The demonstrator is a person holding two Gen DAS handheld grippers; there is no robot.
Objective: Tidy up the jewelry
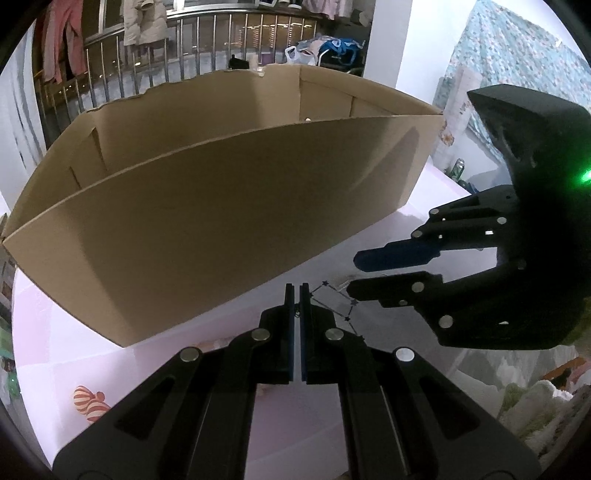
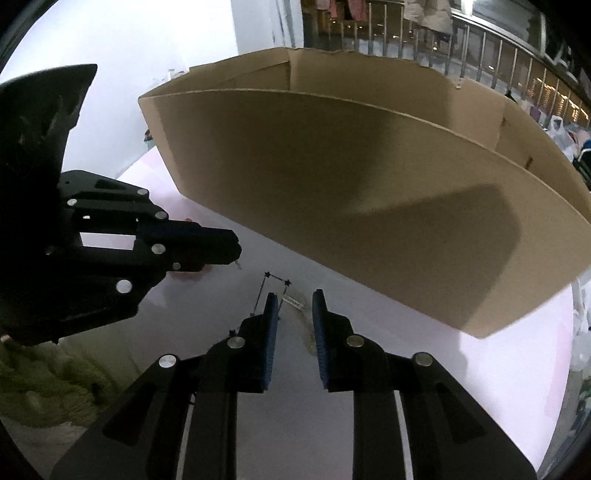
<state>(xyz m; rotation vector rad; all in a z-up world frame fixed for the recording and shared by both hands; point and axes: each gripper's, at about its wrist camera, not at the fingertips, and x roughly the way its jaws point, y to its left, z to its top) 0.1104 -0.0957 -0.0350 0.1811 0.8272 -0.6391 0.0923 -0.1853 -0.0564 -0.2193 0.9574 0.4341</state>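
**Inspector:** Starting nearest. The left gripper is clenching its tips together, and a thin dark chain with star charms is running out from between them across the pale pink tabletop. I judge it is pinching that chain.

**Clerk:** And the other tool?

**Inspector:** The right gripper is standing released, jaws parted, hovering over the same chain and a small pale piece of jewelry lying beside it on the table. Nothing is sitting between its pads.

**Clerk:** Progress?

**Inspector:** Early, in my judgement. Both pieces are lying outside the cardboard box just behind them, so the putting-away is remaining.

**Clerk:** Anything obscured?

**Inspector:** The box's near wall is hiding its floor, so I cannot say what it is holding. The pale piece is too small to identify. The railing and hanging clothes beyond are looking warped at the edge.
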